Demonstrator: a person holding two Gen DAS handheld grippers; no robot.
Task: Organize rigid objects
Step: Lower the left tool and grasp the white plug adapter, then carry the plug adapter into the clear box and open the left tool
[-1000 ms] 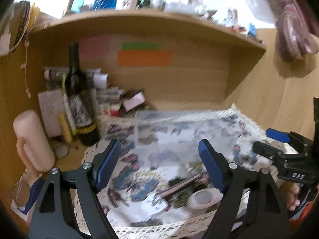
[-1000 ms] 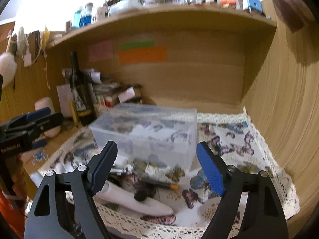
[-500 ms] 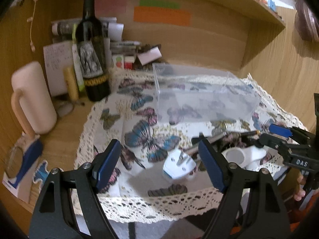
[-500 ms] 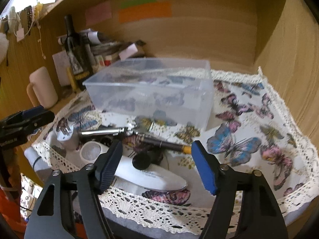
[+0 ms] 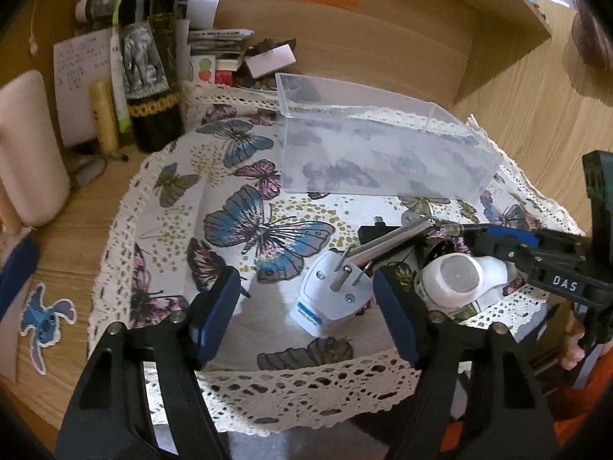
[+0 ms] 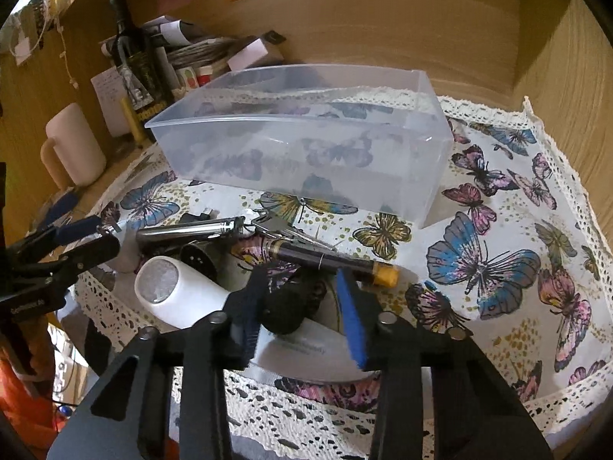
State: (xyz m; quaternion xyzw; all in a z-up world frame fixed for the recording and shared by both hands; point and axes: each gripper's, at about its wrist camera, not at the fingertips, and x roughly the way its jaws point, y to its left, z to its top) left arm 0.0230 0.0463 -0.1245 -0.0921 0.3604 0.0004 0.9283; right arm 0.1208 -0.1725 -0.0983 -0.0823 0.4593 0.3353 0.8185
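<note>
The right gripper [image 5: 505, 235] body reads "DAS".

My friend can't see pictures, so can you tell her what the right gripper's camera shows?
The right gripper is closing around a small black knob on a white handheld gadget lying on a butterfly tablecloth. A dark pen and a silver tube lie just behind it, in front of an empty clear plastic box.

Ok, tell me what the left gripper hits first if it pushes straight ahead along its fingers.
Probably the white plug adapter: it lies on the butterfly tablecloth just ahead of the open left gripper, nearer its right finger. Beyond it stands the clear plastic box. Depth is hard to judge.
</note>
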